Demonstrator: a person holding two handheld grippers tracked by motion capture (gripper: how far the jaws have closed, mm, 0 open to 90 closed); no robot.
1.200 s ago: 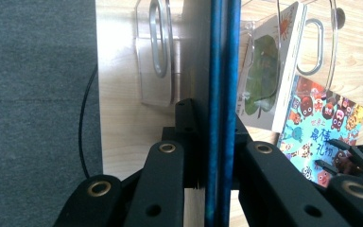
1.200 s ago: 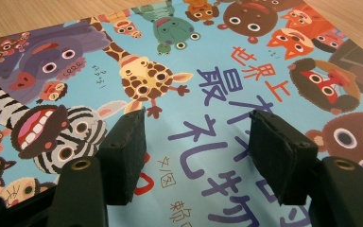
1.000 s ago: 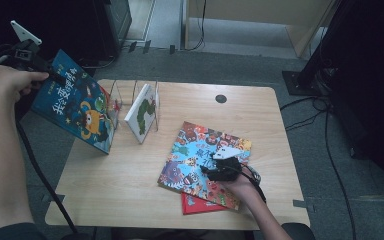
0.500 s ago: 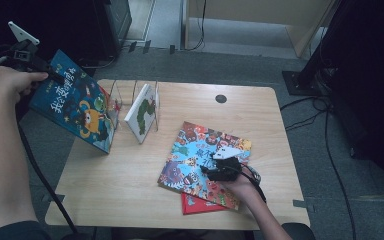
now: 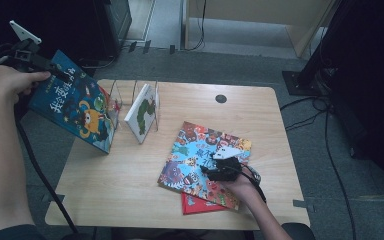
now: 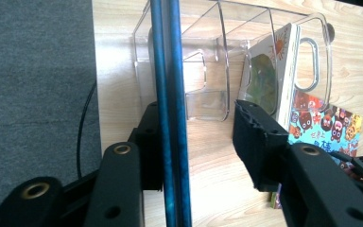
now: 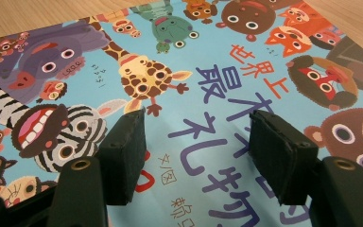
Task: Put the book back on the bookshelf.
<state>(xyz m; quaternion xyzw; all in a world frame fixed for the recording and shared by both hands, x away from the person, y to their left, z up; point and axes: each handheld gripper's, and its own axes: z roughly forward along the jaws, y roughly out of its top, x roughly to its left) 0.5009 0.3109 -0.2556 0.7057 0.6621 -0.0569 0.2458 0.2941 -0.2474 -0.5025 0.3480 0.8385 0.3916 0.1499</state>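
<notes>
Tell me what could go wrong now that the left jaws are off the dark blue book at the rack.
The left hand-held gripper has just been opening; one pad touches the dark blue book, the other stands clear.

1. The book leans at the table's left edge beside the clear rack, so it could tip or slide off.

2. The right hand-held gripper, open above the animal book, might shift it on the red book beneath.

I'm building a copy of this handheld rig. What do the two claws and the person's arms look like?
Both claws are black. The left claw has two blocky rectangular pads on arms with brass-coloured rivets; a pale three-cornered plate tops it in the high view, and a black cable trails down. The right claw has the same black pads and rivets, with a pale plate and black cable in the high view. Both forearms are bare of sleeves.
</notes>
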